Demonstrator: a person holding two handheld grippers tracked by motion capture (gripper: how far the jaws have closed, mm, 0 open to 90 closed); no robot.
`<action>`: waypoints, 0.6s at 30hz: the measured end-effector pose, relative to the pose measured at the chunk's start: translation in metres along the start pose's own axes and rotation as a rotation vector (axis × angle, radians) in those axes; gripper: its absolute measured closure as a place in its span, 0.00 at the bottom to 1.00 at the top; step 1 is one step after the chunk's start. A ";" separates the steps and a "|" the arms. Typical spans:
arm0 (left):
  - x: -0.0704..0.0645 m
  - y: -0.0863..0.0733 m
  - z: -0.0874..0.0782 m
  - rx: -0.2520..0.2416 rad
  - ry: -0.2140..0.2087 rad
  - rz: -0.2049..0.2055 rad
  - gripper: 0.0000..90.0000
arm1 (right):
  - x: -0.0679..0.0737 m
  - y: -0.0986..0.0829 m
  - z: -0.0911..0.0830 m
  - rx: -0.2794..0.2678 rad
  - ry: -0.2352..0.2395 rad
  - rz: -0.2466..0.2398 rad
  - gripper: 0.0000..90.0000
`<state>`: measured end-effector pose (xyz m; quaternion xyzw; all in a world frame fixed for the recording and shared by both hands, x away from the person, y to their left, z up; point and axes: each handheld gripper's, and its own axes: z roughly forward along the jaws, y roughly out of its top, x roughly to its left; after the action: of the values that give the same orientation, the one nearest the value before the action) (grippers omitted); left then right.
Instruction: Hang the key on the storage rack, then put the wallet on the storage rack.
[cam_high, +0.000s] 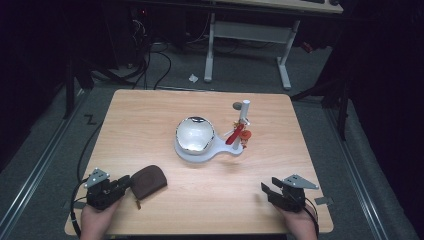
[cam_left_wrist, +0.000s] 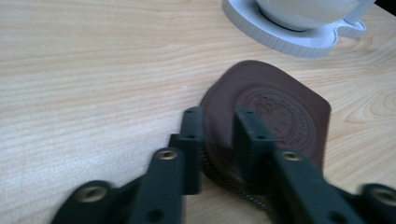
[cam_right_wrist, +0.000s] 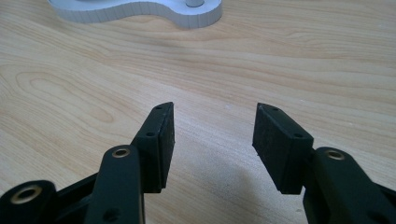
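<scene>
A brown leather pouch (cam_high: 148, 181) with an embossed round seal (cam_left_wrist: 275, 112) lies flat near the table's front left. My left gripper (cam_high: 125, 183) is at the pouch's left edge. In the left gripper view its jaws (cam_left_wrist: 218, 119) stand close together over the pouch's near corner, with leather showing in the narrow gap. Whether they pinch it cannot be made out. My right gripper (cam_high: 265, 189) rests at the front right. Its jaws (cam_right_wrist: 212, 126) are wide apart over bare wood, with nothing between them.
At mid-table a white flat base (cam_high: 192, 152) carries a shiny round bowl (cam_high: 195, 133). On the base's right lobe stands a white post (cam_high: 244, 111) with a red item (cam_high: 237, 134) hanging from it. A desk frame (cam_high: 247, 35) stands on the floor beyond.
</scene>
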<state>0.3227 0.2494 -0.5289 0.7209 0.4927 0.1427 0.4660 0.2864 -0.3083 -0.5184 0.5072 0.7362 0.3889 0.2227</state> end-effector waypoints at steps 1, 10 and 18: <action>0.000 0.000 0.001 0.002 0.000 -0.010 0.83 | 0.000 0.000 0.000 0.000 0.000 0.000 0.54; 0.004 0.000 0.011 0.019 -0.015 -0.101 0.74 | -0.002 -0.001 0.000 0.005 -0.003 0.017 0.54; 0.000 -0.002 0.010 0.016 -0.017 -0.077 0.90 | -0.003 -0.002 0.004 0.014 -0.003 0.024 0.55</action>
<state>0.3289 0.2444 -0.5358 0.7063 0.5171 0.1146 0.4697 0.2894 -0.3105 -0.5221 0.5181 0.7325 0.3855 0.2155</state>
